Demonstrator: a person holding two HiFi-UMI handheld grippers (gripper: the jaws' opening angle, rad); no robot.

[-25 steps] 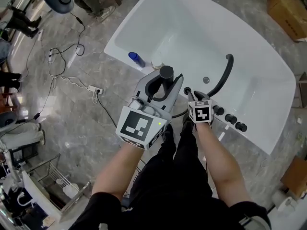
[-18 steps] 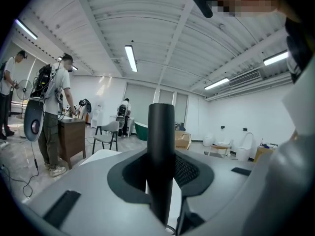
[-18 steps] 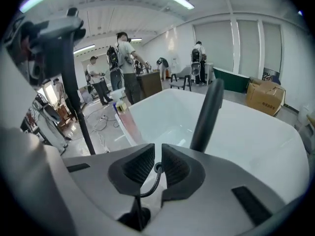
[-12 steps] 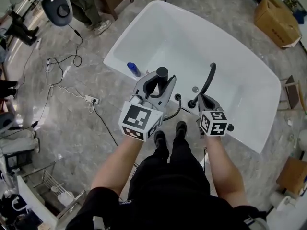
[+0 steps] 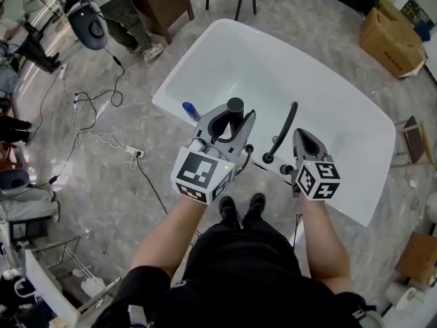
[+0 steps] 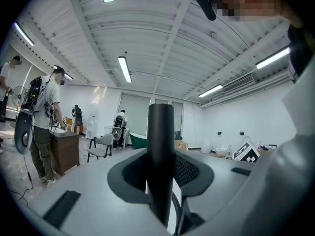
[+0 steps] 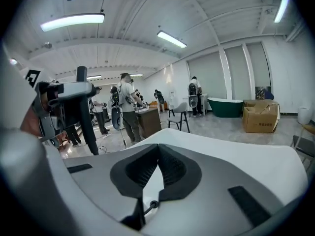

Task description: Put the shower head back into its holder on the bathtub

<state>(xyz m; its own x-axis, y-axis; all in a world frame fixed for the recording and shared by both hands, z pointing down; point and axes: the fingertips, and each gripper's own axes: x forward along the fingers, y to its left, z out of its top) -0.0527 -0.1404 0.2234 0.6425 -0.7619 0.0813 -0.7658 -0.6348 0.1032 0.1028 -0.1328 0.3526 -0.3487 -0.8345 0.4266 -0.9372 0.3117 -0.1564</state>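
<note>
Left gripper (image 5: 231,125): jaws part-way apart and clamped on the shower head (image 5: 235,106), a smooth black cylinder held around its middle, above the near rim of the bathtub (image 5: 184,63) and clear of it. Right gripper (image 5: 303,135): jaws have just been closing and now meet, with nothing between them. It hangs just right of the black spout (image 5: 280,132). The blue bottle (image 5: 191,111) stands on the rim to the left. Small black fittings sit on the near rim under the grippers, and I cannot tell which one is the holder. Risks, as I judge them: the round, slick handle could turn or slide down between the pads if it is tipped. The hose (image 6: 176,211) hanging below the jaws could catch on the spout or a rim fitting and drag the head off line on the way down. A descent not lined up with the socket would knock the end against the white rim. The idle right gripper is close enough to the spout to bump it. Orientation: in the left gripper view the shower head (image 6: 161,132) stands upright across the jaws (image 6: 161,167). Its long axis is vertical, with the flat top end up and the hose end down toward the rim.
</note>
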